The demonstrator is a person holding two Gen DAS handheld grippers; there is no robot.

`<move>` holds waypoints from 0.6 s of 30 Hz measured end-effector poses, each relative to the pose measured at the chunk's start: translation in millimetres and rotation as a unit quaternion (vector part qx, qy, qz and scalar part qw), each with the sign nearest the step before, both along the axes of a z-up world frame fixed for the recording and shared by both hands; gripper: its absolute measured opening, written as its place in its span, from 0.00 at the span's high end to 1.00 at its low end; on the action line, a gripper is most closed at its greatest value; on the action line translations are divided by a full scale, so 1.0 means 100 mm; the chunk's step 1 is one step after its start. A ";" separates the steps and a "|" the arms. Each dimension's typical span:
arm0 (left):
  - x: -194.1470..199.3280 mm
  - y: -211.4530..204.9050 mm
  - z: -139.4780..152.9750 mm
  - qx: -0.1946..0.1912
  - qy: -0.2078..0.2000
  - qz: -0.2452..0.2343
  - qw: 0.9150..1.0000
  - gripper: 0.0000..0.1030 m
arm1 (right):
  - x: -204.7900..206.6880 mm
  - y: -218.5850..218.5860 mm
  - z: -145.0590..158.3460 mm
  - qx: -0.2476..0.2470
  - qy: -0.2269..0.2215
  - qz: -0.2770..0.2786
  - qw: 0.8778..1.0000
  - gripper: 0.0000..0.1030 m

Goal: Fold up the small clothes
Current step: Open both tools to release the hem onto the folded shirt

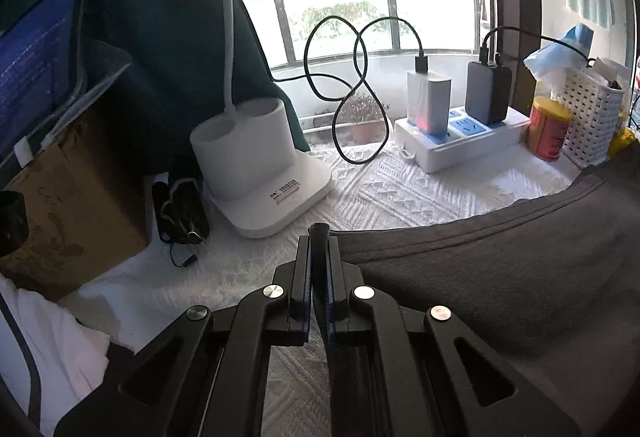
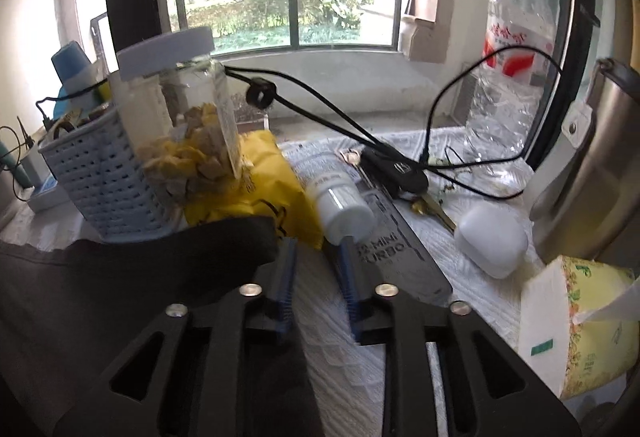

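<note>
A fold of the dark gray shirt (image 1: 500, 269) is pinched tight in the left claw (image 1: 319, 237), and the shirt is spread over the white cloth of the bench (image 1: 420, 189). The right claw (image 2: 316, 257) is held apart with nothing between its fingers, and a shirt corner (image 2: 180, 249) is seen just beside its left finger, near the blue basket (image 2: 100, 173).
</note>
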State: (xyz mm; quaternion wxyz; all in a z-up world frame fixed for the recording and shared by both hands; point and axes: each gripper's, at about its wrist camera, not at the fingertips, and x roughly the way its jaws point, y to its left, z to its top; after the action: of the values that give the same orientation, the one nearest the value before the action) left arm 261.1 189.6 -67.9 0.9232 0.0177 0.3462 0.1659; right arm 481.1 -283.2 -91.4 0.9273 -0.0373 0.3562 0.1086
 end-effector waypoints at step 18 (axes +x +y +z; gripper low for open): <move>-0.35 0.00 0.16 -0.041 0.007 0.023 0.999 0.50 | -0.35 -0.04 0.17 -0.010 -0.008 0.014 1.000 0.72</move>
State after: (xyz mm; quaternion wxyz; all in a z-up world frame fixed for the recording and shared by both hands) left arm 226.4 189.8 -51.9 0.9166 -0.0273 0.3594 0.1729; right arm 446.2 -287.1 -74.6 0.9281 -0.0526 0.3493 0.1176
